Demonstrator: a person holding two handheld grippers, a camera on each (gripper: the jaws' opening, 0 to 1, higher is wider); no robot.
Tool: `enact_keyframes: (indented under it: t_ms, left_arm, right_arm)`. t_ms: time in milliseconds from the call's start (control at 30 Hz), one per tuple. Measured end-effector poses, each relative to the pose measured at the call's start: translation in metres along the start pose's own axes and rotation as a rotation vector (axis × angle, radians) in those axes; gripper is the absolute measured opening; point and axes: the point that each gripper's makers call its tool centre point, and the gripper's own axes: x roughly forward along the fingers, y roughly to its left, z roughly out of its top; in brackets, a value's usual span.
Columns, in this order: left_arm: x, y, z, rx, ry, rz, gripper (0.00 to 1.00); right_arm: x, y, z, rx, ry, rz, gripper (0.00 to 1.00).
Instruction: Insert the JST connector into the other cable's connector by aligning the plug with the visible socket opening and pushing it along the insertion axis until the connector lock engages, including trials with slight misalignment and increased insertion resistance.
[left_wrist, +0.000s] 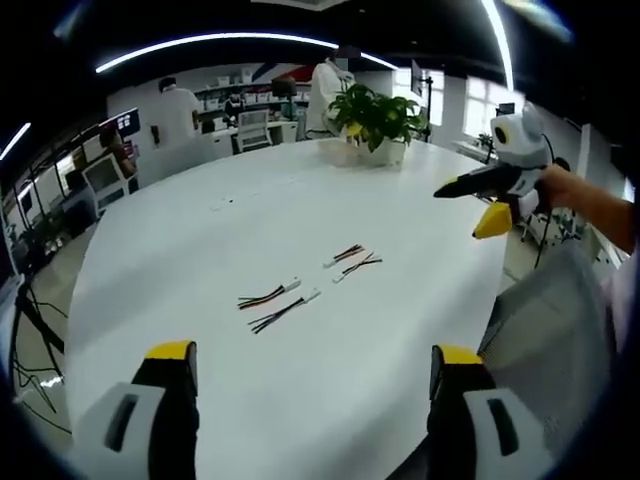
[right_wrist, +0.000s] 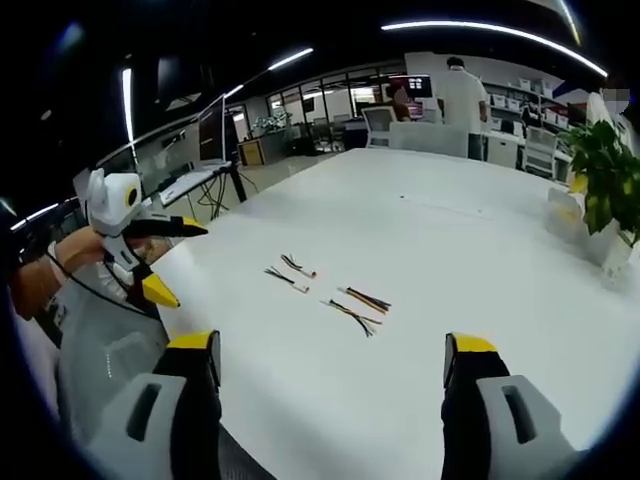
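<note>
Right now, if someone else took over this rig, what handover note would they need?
Left tool: open, holding nothing, above the table edge.
Right tool: open, holding nothing, also clear of the cables.
Four short cables lie loose on the white table in two pairs: nearer pair, farther pair. None touched or mated.
Done: nothing yet.
Left: pick a plug and its matching socket cable, align, push until the lock engages.

A potted plant (left_wrist: 378, 122) stands on the white table (left_wrist: 200, 270); people (right_wrist: 462, 95) work at desks beyond.
</note>
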Motion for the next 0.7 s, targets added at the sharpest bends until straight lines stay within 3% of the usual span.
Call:
enact_keyframes:
  t_ms: [333, 700]
  left_arm:
    - [0.003, 0.003, 0.004, 0.03, 0.009, 0.003, 0.95]
    - [0.013, 0.003, 0.001, 0.024, 0.027, 0.004, 0.93]
  right_arm:
    - [0.002, -0.006, 0.008, -0.009, -0.014, -0.008, 0.9]
    - [0.007, -0.015, 0.005, -0.003, -0.008, -0.015, 0.9]
